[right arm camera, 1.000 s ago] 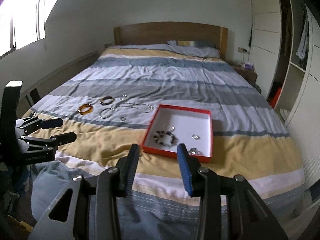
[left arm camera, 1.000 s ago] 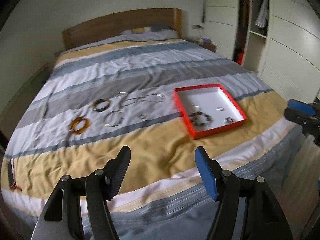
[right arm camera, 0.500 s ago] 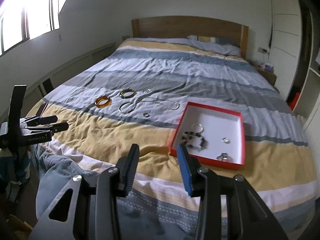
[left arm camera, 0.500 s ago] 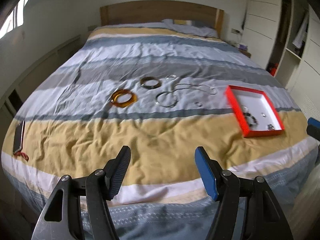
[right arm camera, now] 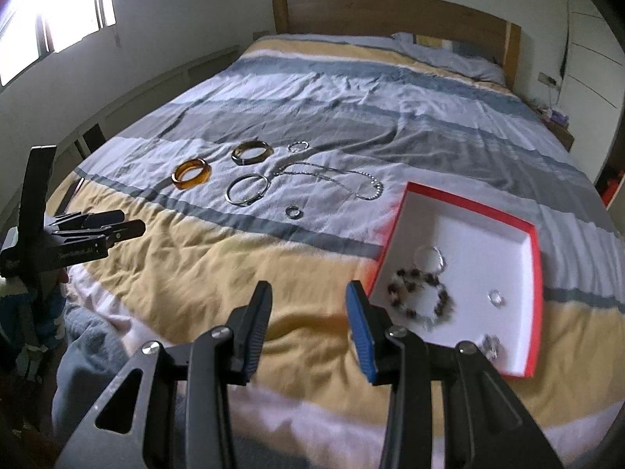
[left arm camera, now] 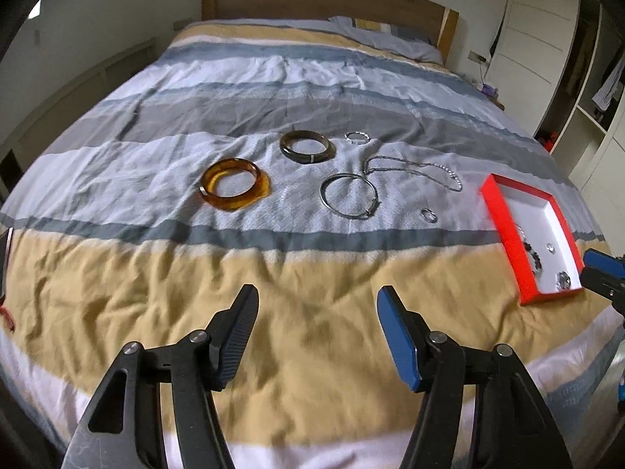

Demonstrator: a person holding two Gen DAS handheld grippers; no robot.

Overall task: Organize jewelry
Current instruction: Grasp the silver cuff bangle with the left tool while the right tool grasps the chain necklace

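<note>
On the striped bedspread lie an amber bangle (left arm camera: 234, 189) (right arm camera: 191, 172), a dark bangle (left arm camera: 308, 146) (right arm camera: 251, 151), a thin silver hoop (left arm camera: 321, 195) (right arm camera: 227, 194), a silver chain (left arm camera: 453, 183) (right arm camera: 369, 191) and two small rings (left arm camera: 428, 215) (left arm camera: 356, 137). To their right a red box (left arm camera: 504, 230) (right arm camera: 536, 293) holds a beaded bracelet (right arm camera: 395, 293) and small silver pieces. My left gripper (left arm camera: 317, 293) hovers over the yellow stripe short of the bangles, jaws closing with nothing between them. Empty and open, my right gripper (right arm camera: 309, 287) hangs beside the box's near left corner.
A dark phone with a red cord (left arm camera: 6, 242) lies at the bed's left edge. The wooden headboard (right arm camera: 390, 15) and pillows are at the far end. White wardrobes (left arm camera: 547, 39) stand on the right. A person's clothing (right arm camera: 78, 351) shows at lower left.
Both grippers have come forward and down over the bed, so jewelry and box look larger. The left view has swung to centre the loose jewelry. The left jaws have narrowed slightly.
</note>
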